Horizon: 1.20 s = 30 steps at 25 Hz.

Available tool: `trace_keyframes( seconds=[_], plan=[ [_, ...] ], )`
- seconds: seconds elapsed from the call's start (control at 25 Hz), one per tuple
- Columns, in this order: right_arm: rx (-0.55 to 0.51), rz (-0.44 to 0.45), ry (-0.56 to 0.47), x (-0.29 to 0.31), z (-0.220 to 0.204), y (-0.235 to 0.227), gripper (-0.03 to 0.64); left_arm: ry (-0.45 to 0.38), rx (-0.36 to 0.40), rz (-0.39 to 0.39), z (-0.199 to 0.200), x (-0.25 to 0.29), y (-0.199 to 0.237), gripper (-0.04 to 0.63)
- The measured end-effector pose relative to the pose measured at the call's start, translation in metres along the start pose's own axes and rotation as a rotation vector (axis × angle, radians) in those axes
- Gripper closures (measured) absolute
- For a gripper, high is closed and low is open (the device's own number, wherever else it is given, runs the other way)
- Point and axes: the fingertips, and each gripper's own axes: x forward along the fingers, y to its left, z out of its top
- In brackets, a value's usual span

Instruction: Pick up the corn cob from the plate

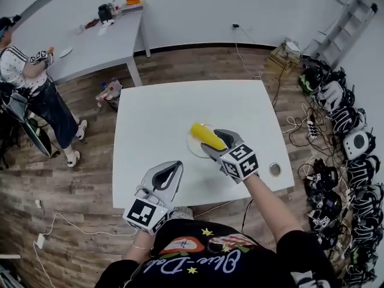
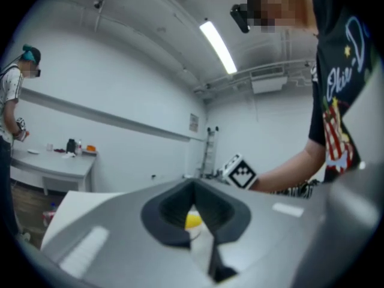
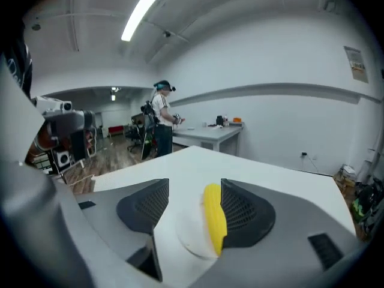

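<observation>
A yellow corn cob [image 1: 207,135] lies on a small white plate [image 1: 192,144] near the middle of the white table [image 1: 156,119]. My right gripper [image 1: 210,141] reaches over the plate from the near right with its jaws open around the cob. In the right gripper view the cob [image 3: 214,218] lies close against the right-hand pad [image 3: 243,212], the left pad stands well clear, and the plate [image 3: 187,233] shows between them. My left gripper [image 1: 173,165] hovers at the table's near edge, shut and empty. In its own view, the left gripper [image 2: 193,188] points toward the cob [image 2: 192,221].
A small round object [image 1: 275,170] sits near the table's right front corner. A second grey table [image 1: 90,41] with small items stands at the back left, a person [image 1: 30,83] beside it. Helmets and gear [image 1: 342,131] line the right wall, with cables on the floor.
</observation>
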Motion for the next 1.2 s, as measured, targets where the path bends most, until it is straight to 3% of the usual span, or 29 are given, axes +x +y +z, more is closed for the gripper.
trace_keyframes(
  seconds=[0.2, 0.4, 0.52, 0.72, 0.88, 1.2],
  plan=[
    [-0.001, -0.007, 0.255, 0.068, -0.036, -0.038, 0.354, 0.042, -0.022, -0.055, -0.009, 0.029, 0.046, 0.601],
    [-0.083, 0.02, 0.43, 0.097, -0.066, -0.056, 0.351, 0.032, -0.093, -0.068, -0.009, 0.052, 0.06, 0.601],
    [-0.067, 0.033, 0.478, 0.103, -0.08, -0.056, 0.351, 0.05, -0.105, -0.042, -0.012, 0.053, 0.064, 0.601],
    [-0.011, 0.038, 0.448, 0.105, -0.084, -0.058, 0.354, 0.043, -0.167, 0.035, -0.013, 0.044, 0.07, 0.601],
    [0.011, 0.028, 0.436, 0.101, -0.083, -0.058, 0.354, 0.057, -0.143, 0.062, -0.011, 0.041, 0.07, 0.601],
    [0.202, -0.032, 0.102, 0.039, -0.022, -0.064, 0.356, 0.075, -0.104, 0.062, -0.009, 0.046, 0.066, 0.601]
  ],
)
